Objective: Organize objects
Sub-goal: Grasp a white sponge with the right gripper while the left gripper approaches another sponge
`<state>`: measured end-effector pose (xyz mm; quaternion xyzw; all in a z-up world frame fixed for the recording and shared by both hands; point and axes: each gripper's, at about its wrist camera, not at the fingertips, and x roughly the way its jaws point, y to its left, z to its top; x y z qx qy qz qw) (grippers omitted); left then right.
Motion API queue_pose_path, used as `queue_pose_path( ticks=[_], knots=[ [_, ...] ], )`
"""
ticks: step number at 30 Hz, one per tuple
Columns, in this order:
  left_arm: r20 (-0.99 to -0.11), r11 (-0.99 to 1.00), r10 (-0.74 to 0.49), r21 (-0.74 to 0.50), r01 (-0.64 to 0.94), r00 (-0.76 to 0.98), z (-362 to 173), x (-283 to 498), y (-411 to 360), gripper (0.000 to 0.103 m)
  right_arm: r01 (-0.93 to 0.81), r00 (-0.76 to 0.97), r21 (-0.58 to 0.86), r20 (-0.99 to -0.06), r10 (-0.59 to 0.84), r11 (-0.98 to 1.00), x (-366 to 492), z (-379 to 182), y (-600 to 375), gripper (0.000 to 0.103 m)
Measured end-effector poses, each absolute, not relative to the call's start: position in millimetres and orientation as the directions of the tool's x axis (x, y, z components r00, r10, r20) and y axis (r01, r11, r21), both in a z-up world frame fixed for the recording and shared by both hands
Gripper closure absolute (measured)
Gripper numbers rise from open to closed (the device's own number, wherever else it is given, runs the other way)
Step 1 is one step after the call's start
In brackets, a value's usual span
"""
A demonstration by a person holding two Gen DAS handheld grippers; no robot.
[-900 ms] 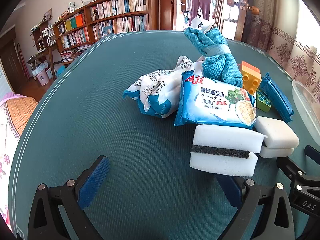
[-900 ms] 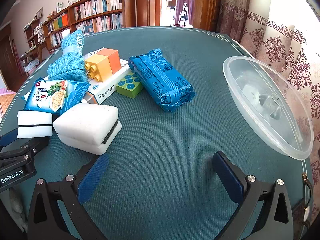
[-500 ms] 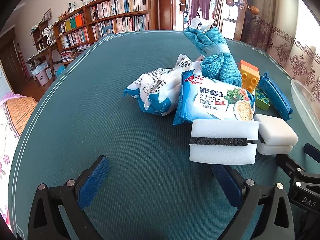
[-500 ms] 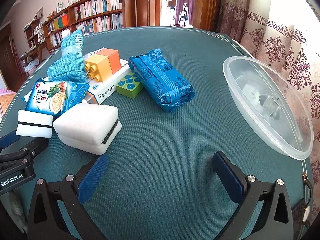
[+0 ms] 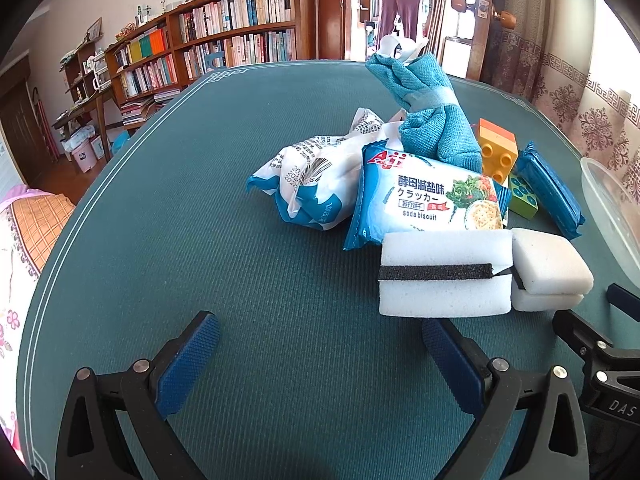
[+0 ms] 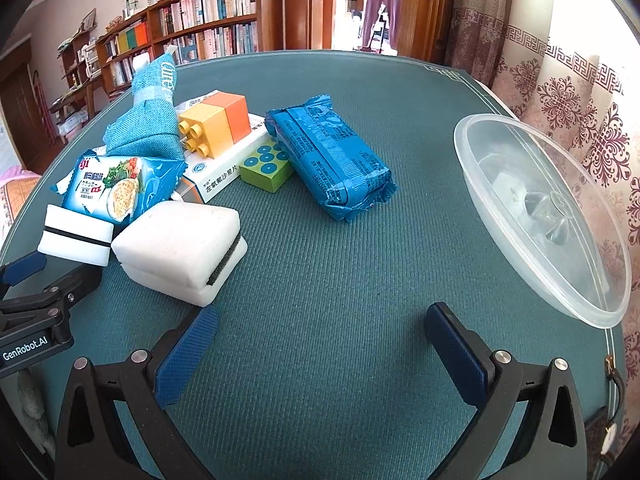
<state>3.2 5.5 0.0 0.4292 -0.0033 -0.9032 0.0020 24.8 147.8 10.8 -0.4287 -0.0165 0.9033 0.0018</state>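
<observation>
Sandwich sponge (image 5: pixel 445 273) drifts leftward in left view | left gripper (image 5: pixel 320 354) spread wide, empty | right gripper (image 6: pixel 320 344) spread, hovering over mat (image 6: pixel 360 272)

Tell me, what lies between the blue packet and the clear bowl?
Nothing: the right wrist view shows only bare green table between the blue packet and the clear bowl.

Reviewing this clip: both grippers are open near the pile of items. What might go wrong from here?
1. The left gripper is near the upright sponge, which touches the soda biscuit pack; closing on it may drag the pack.
2. The yellow-orange block sits on a white box; nudging the pile might topple it.
3. The clear bowl is tilted at the table edge and could slip.
</observation>
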Motion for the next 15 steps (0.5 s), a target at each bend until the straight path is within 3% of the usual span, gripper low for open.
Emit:
queue_pose_path(
  ticks=[15],
  knots=[
    [-0.781,-0.999,0.028,0.005,-0.052,-0.624,0,19,10,0.000,0.163,-0.618,-0.038,-0.783,-0.072,-0.986,35,10,138,0.000]
  ],
)
